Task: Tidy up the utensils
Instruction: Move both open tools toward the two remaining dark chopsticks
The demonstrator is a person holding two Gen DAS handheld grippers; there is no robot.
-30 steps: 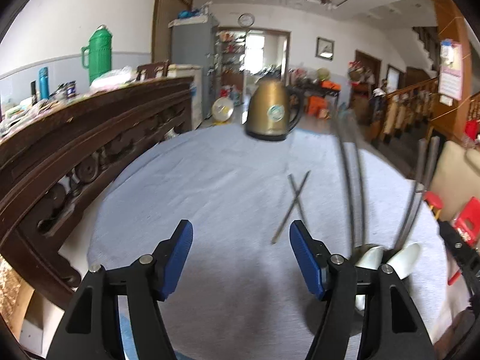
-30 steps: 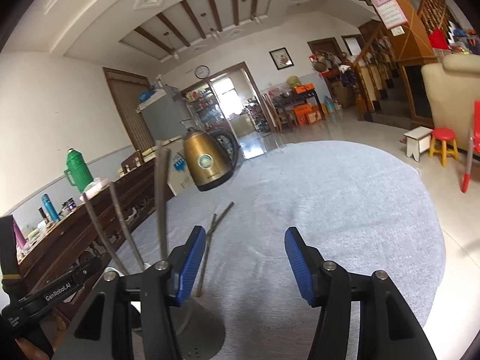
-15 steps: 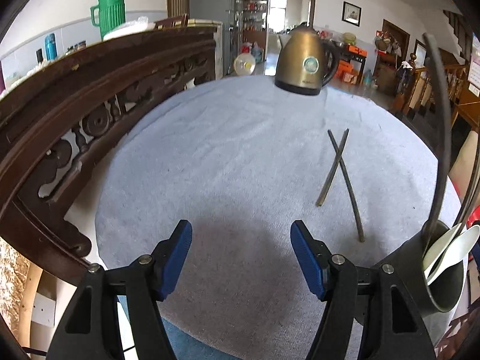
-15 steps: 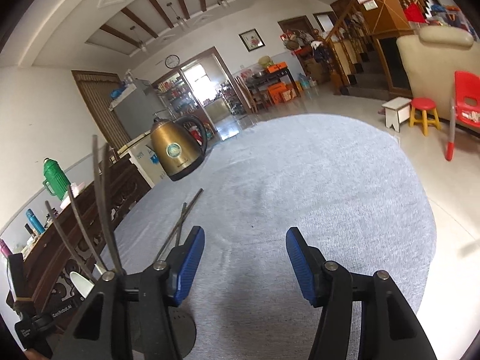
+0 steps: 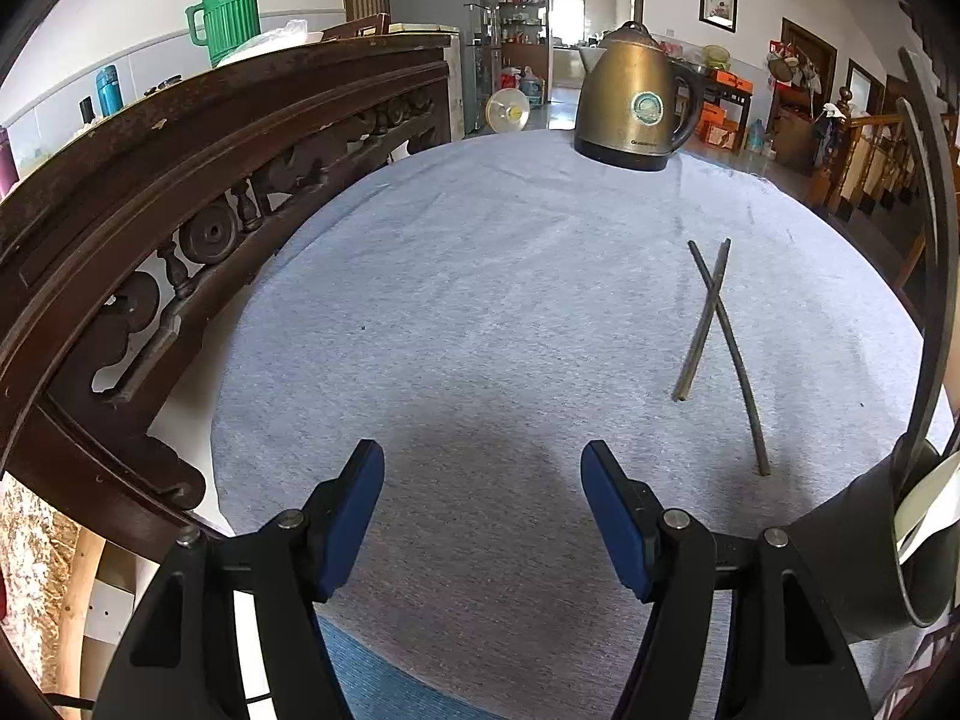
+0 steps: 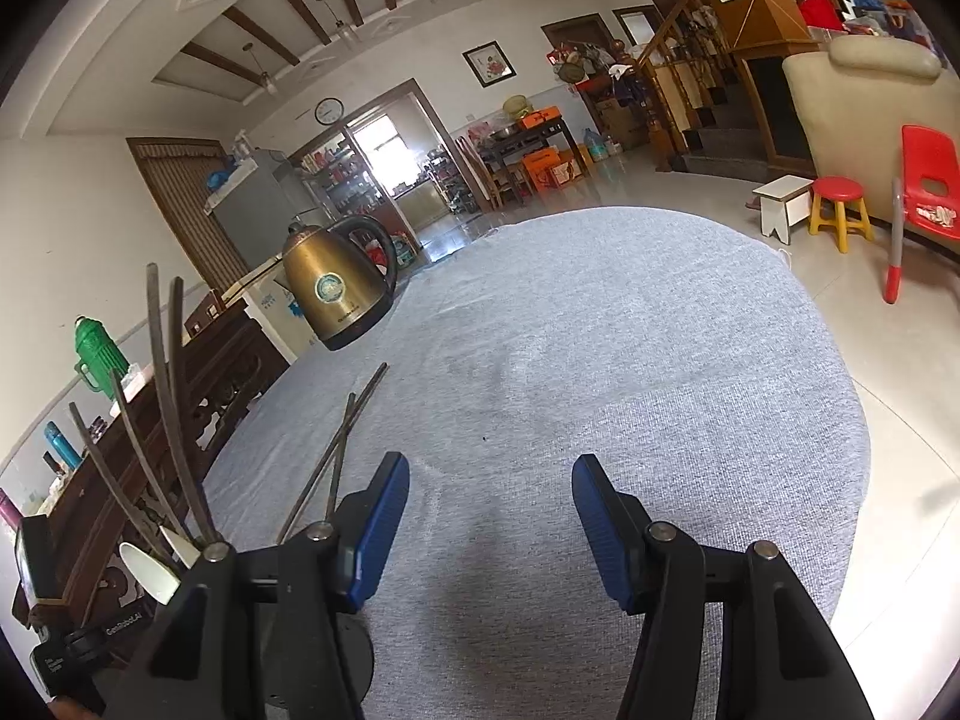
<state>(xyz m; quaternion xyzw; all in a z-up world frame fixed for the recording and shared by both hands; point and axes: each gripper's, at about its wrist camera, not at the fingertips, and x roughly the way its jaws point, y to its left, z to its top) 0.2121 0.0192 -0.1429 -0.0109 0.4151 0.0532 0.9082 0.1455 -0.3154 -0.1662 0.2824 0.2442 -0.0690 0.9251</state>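
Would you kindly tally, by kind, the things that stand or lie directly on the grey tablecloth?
Loose chopsticks: 2
Kettle: 1
Utensil holder: 1
Total: 4

A lived-in family home is being shown. A round table (image 6: 690, 372) covered in grey cloth is being used at centre frame, with a brass electric kettle (image 5: 633, 99) at its far edge. A staircase (image 6: 726, 120) is rising at upper right, a refrigerator (image 6: 255, 210) is standing at centre left, and a red child's chair (image 6: 930, 180) is placed at right.
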